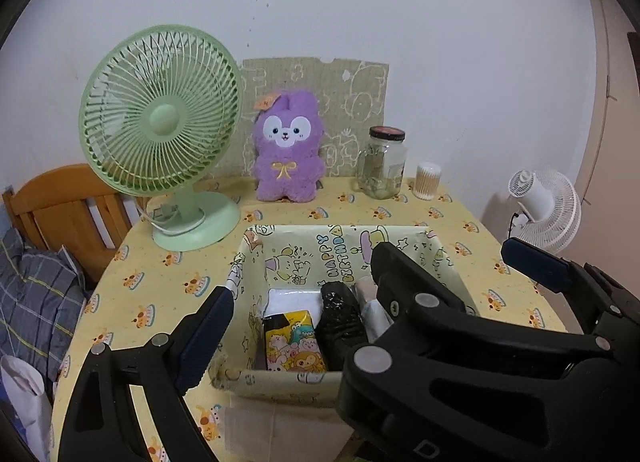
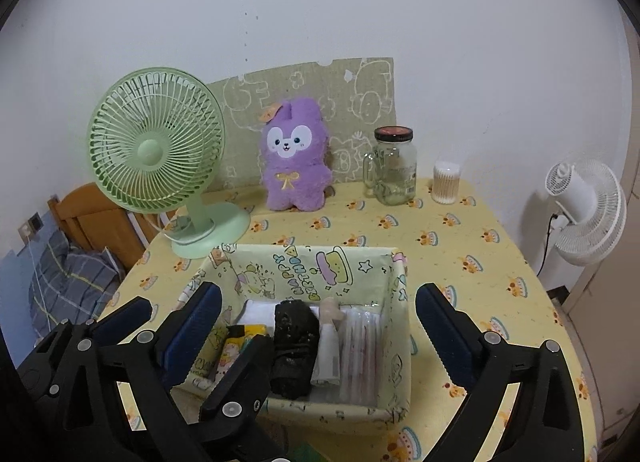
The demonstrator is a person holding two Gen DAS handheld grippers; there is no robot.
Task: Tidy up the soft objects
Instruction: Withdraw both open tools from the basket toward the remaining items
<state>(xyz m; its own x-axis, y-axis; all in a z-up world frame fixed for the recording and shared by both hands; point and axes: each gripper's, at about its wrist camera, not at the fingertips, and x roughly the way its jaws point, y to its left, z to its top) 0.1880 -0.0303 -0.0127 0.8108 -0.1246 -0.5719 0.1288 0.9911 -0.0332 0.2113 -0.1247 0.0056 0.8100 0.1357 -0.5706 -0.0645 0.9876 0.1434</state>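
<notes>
Against the back wall, beyond the filled fabric box, the purple plush rabbit is standing upright, straight ahead of both spread, empty grippers; the right gripper is looking marginally nearer than the left gripper.

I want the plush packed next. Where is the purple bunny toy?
In both views the fluffy purple bunny plush stands upright at the table's back, against the cardboard, between the green desk fan and the glass jar.
</notes>
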